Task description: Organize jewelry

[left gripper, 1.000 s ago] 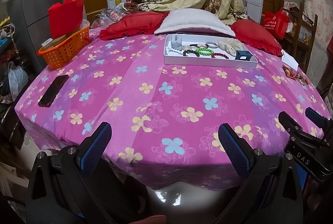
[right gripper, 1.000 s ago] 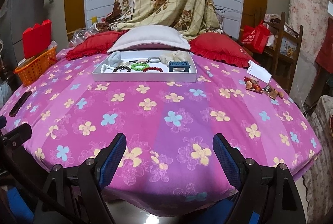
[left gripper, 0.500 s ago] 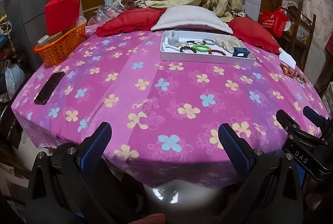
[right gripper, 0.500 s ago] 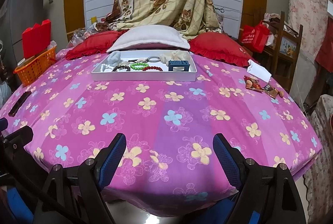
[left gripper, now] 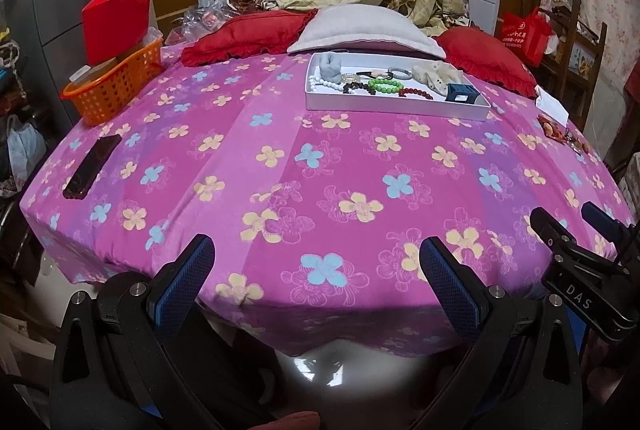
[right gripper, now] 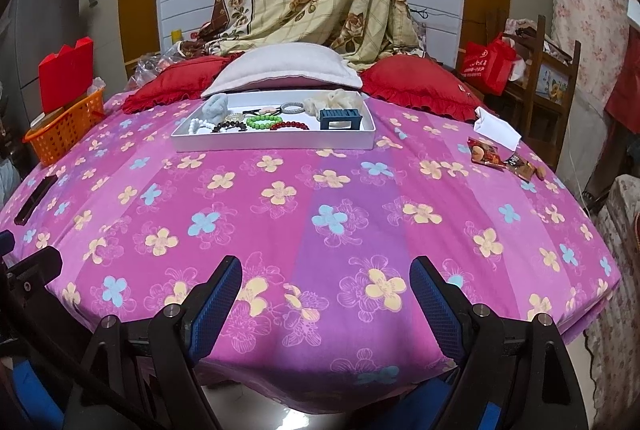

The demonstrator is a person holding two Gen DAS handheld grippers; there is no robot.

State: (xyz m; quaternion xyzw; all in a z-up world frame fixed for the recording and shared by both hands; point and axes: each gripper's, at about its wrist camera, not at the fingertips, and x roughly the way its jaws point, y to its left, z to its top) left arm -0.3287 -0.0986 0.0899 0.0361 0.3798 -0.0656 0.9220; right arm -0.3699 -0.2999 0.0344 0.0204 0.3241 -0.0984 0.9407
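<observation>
1. Both grippers, left gripper (left gripper: 316,272) and right gripper (right gripper: 326,292), gape wide, grasping nothing, at the bed's near edge.
2. Jewelry tray (right gripper: 276,144) sits far off, by the pillows.
3. Only readable writing: "DAS" on the right gripper (left gripper: 576,296).

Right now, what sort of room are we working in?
Most likely a bedroom in a home: a bed under a pink floral sheet, pillows at its head, and a white jewelry tray on it.

Left gripper (left gripper: 316,270): your black frame, silver screws near the fingers (left gripper: 184,280), blue ribbed pads.
Right gripper (right gripper: 326,294): the same black frame, blue ribbed pads, silver screws.
Marking: white "DAS" on your right gripper's black body, seen beside the left gripper.
</observation>
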